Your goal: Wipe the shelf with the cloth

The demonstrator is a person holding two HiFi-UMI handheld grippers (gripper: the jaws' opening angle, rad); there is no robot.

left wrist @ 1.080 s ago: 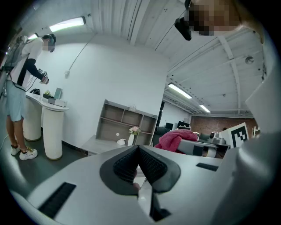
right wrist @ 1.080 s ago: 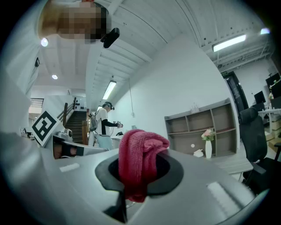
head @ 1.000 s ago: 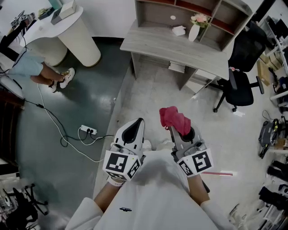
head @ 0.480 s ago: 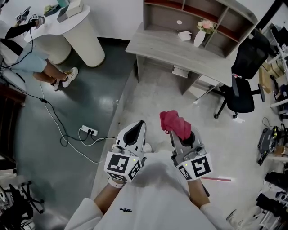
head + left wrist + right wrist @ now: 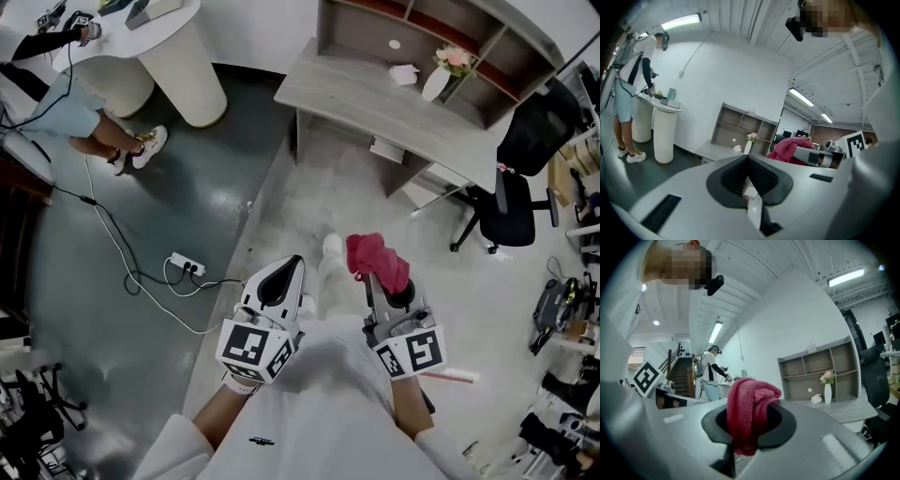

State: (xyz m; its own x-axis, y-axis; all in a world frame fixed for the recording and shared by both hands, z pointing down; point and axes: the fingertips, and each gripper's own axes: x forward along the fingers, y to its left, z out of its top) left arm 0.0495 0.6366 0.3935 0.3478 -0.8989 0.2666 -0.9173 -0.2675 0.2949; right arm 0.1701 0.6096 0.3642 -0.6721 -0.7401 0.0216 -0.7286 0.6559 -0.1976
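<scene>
Grey floor leads to a desk [image 5: 375,98] with a shelf [image 5: 441,33] in the head view. Both forearms are tucked close to the body, with the left gripper [image 5: 281,269] and right gripper [image 5: 379,281] pointing forward side by side. Left gripper view: its fingers [image 5: 761,176] are pressed together on nothing. Right gripper view: the fingers clench the red cloth [image 5: 749,413], well apart from the shelf.

No word, number or brand can be read anywhere in the scene. The cube [image 5: 249,343] on the left tongs [image 5: 289,267] and the one on the right tongs [image 5: 377,279] bear only black-and-white square patterns. The small dark mark [image 5: 262,438] on the person's near white top is too small to read.
</scene>
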